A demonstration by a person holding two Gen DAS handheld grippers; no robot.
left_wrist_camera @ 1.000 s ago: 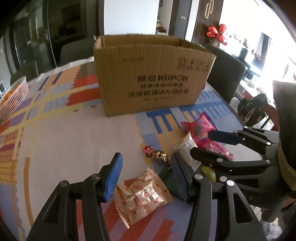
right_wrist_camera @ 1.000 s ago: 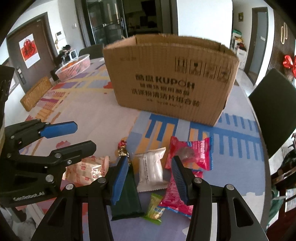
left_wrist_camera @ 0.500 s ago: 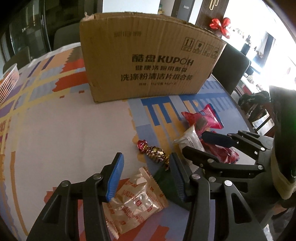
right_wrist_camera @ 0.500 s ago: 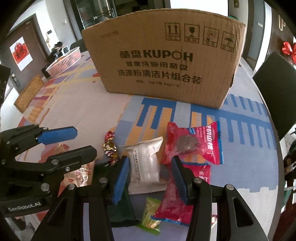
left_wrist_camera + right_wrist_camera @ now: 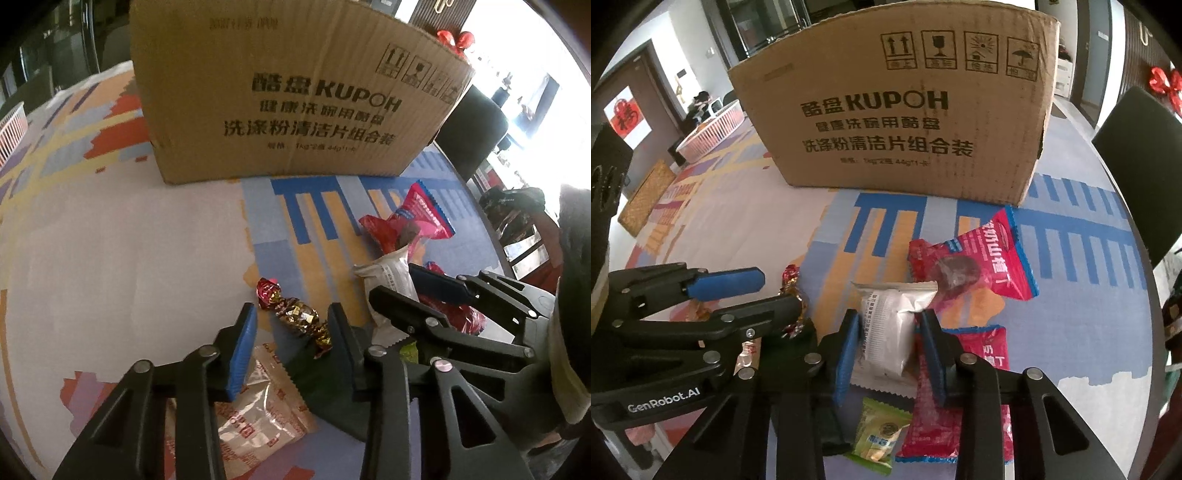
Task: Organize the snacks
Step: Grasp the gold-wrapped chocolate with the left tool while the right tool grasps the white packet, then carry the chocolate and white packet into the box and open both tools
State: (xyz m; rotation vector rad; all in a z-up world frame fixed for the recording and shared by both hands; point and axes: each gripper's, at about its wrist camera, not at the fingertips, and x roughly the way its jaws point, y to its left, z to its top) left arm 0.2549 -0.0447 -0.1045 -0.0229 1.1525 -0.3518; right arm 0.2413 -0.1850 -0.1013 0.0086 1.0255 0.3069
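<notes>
Both my grippers are parked in front of the cardboard box point(image 5: 897, 107). My left gripper point(image 5: 291, 347) has its jaws released, straddling the foil-wrapped candy point(image 5: 295, 314) without pinching it. My right gripper point(image 5: 890, 350) has its jaws spread around the near end of the white packet point(image 5: 890, 328); can't tell if the pads actually touch it.

Only the right cam shows the little green candy point(image 5: 879, 435) and the second red packet point(image 5: 960, 398), nearer me than the white one. The red snack packet point(image 5: 975, 262) lies between white packet and box. Only the left cam gets the clear biscuit wrapper point(image 5: 251, 410) properly.
</notes>
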